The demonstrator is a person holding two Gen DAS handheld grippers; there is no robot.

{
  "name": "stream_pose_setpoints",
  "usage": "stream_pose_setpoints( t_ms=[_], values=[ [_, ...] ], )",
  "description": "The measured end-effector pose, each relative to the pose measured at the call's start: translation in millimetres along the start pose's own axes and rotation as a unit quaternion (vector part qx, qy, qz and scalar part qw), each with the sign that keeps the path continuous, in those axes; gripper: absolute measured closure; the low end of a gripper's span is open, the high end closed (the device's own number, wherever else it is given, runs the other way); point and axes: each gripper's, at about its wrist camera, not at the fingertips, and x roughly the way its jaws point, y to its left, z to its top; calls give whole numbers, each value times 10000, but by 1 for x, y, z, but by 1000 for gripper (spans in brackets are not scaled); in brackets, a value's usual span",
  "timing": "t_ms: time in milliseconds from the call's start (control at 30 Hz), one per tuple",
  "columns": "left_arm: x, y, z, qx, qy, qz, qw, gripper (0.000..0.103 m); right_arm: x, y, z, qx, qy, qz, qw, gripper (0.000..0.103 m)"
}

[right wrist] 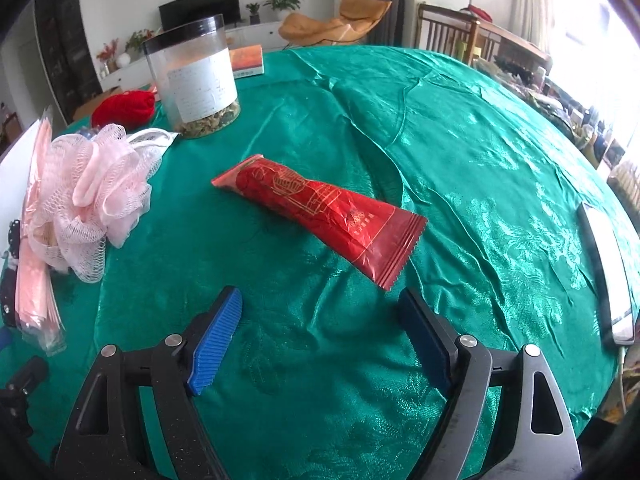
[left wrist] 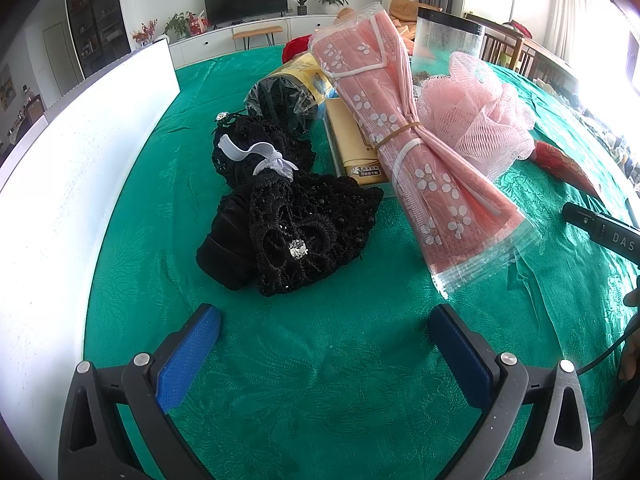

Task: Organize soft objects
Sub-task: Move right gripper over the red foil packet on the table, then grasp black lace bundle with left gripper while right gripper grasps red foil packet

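Soft objects lie heaped on a table draped in a glossy green patterned cloth, most of them seen from the left wrist view. Largest among them is a long pink fabric bundle with white flower print, sealed in clear plastic and cinched at its middle by a rubber band; it leans across a flat yellow cardboard box. Just left of it sits a black crocheted lace garment with rhinestones, tied with a white elastic strap. Touching the pink bundle's right side is a pale pink mesh bath pouf. Behind the lace lies a dark rolled item in a yellow-and-clear bag. A clear plastic jar with a black lid, holding dried bits at its bottom, stands farther back, with a red ball of yarn just beside it.

Well apart from the heap, a red foil snack packet with gold print lies flat on the cloth, near the right gripper, whose blue-padded jaws are spread wide with nothing between them. The left gripper is likewise spread wide and empty, over bare cloth near the lace garment.
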Motion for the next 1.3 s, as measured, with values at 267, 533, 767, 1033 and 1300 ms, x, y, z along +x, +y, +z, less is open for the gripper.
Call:
stream_pose_setpoints(
  t_ms=[267, 533, 767, 1033, 1300],
  values=[
    [-1, 2, 0, -4, -1, -9, 10000, 0, 0, 0, 0, -2, 1, 0, 10000, 19],
    [-20, 43, 2, -907, -209, -620, 9937, 0, 1, 0, 1, -4, 0, 2, 10000, 19],
    [-13, 52, 52, -836, -308, -349, 9954, 0, 1, 0, 1, -20, 11, 13, 10000, 17],
    [41, 71, 72, -1134, 258, 139, 9931, 0, 1, 0, 1, -23, 9, 11, 10000, 17],
    [12, 74, 56, -692, -50, -5, 9976, 58, 1, 0, 1, -23, 10, 14, 10000, 17]
  ],
)
